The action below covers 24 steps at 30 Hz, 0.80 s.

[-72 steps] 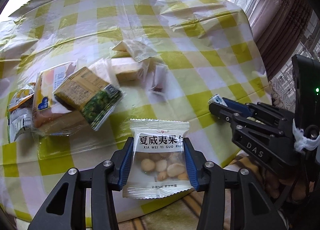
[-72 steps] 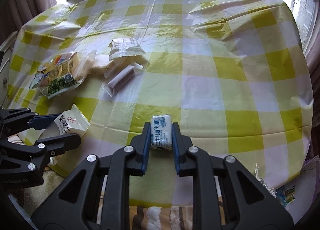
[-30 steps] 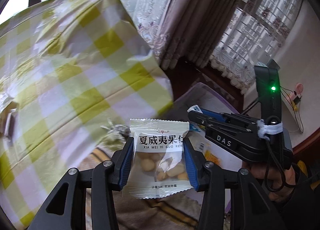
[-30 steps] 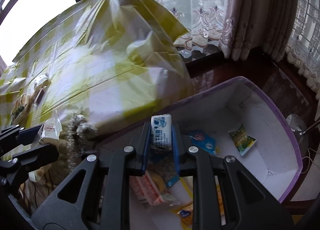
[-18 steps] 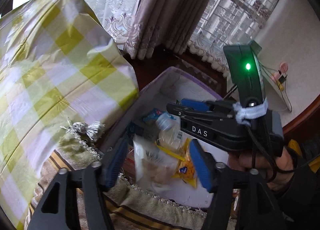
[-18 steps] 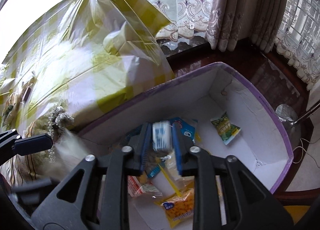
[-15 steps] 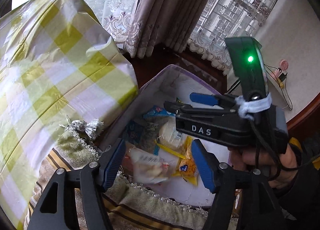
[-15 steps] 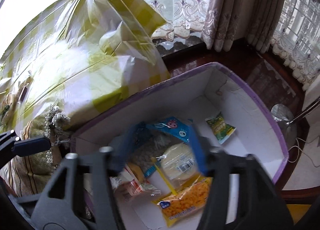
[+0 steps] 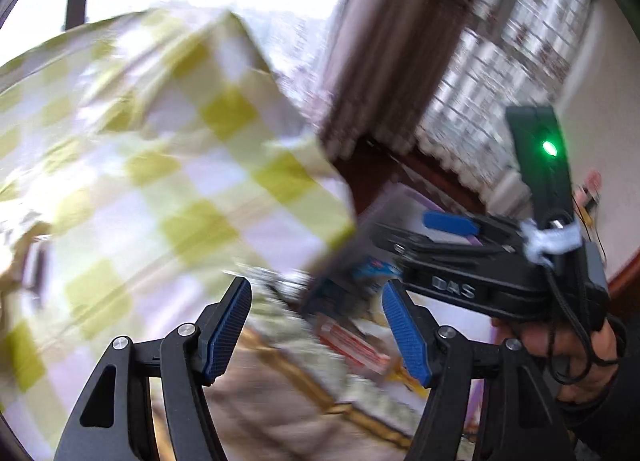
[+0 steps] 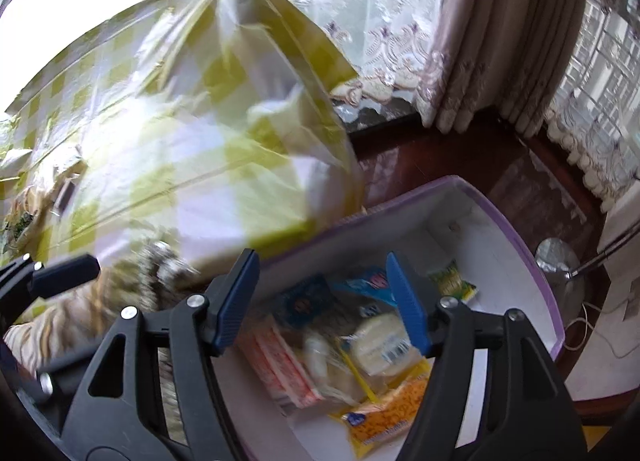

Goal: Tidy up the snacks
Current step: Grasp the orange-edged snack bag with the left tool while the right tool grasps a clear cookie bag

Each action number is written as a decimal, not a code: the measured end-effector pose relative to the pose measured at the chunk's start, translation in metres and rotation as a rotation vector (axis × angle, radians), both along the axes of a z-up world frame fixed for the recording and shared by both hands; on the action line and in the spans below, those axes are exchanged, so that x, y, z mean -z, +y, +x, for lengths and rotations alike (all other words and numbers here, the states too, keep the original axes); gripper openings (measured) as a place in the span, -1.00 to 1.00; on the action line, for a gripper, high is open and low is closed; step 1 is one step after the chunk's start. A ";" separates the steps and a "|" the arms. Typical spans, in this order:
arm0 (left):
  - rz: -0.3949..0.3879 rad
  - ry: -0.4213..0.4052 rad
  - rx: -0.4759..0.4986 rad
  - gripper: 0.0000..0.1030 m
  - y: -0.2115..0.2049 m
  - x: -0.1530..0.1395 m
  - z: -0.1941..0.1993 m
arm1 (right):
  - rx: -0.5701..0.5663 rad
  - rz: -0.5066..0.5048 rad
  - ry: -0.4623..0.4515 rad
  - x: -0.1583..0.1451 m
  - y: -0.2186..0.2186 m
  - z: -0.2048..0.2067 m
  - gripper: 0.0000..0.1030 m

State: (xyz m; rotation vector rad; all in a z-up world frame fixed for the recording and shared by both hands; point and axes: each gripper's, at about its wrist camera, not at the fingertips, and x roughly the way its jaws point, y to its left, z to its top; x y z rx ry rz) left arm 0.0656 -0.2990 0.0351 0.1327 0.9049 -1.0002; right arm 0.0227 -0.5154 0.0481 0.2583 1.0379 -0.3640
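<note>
Snack packets lying in the purple-rimmed white storage box (image 10: 516,217)

Assorted plastic snack packets (image 10: 380,345) are being contained in the box beside the yellow-checked tablecloth (image 10: 192,133). The right gripper (image 10: 322,301) is being held above them, jaws released, having just been opening, nothing between. The left gripper (image 9: 316,331) is likewise being held released and empty.

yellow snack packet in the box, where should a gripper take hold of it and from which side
The yellow snack packet lies flat and slanted on the floor of the purple-rimmed box, with other packets against its upper edge. Probably best to come straight down from above and pinch across its narrow width near the middle. Its lower long edge looks free, so one finger has room there.
</note>
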 end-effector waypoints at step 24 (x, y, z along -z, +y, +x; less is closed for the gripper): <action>-0.156 -0.049 -0.743 0.33 0.257 -0.006 0.131 | -0.234 0.048 -0.160 -0.028 0.135 0.105 0.51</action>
